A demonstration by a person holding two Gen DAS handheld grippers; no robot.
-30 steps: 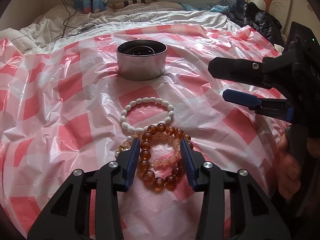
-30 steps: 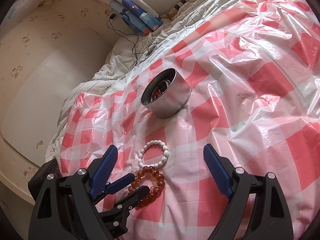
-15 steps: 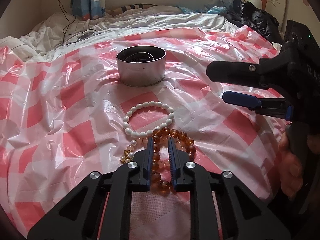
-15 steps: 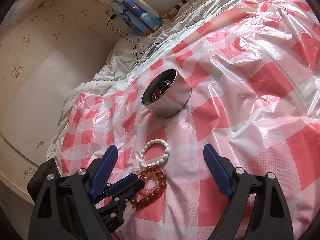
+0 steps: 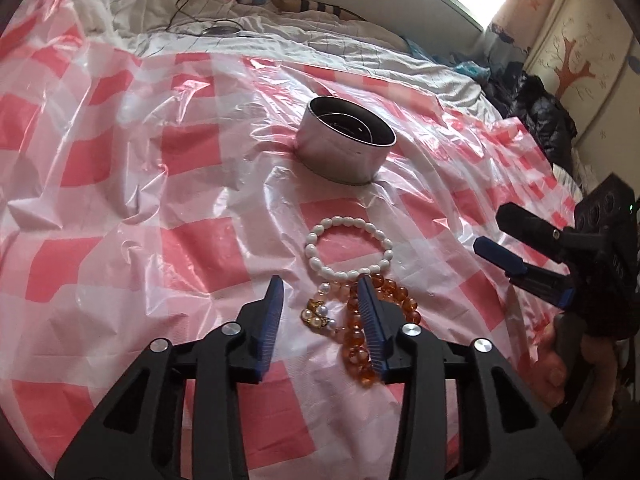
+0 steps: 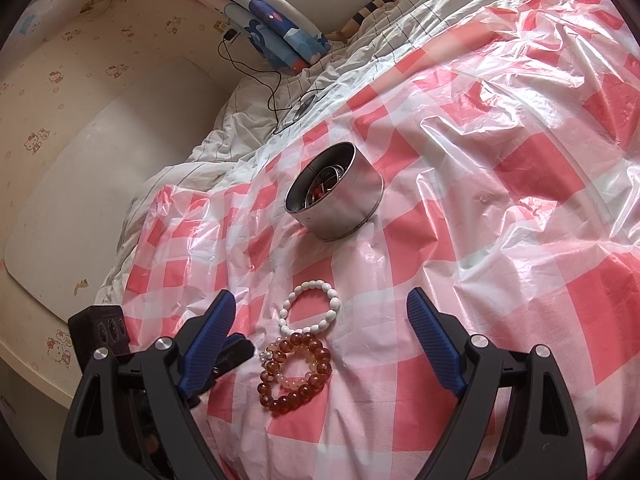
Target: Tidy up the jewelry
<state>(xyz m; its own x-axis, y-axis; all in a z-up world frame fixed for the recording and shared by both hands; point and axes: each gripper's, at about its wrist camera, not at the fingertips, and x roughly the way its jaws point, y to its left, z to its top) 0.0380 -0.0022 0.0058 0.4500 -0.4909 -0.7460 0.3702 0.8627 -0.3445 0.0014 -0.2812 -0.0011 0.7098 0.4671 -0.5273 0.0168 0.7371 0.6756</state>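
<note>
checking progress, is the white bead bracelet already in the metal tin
No, the white bead bracelet lies on the checked sheet, short of the metal tin.

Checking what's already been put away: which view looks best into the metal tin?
The right wrist view: the metal tin tips its mouth toward that camera, showing dark and red pieces inside. The left wrist view catches the tin mostly side-on, its inside dark.

My left wrist camera looks steeply down along its fingers, close over the amber bracelet [image 5: 394,303]. My right wrist camera sits farther back, tilted down less. The 2 views share the white bracelet [image 6: 311,307], the metal tin [image 5: 345,145] and the checked sheet [image 6: 520,208].
</note>
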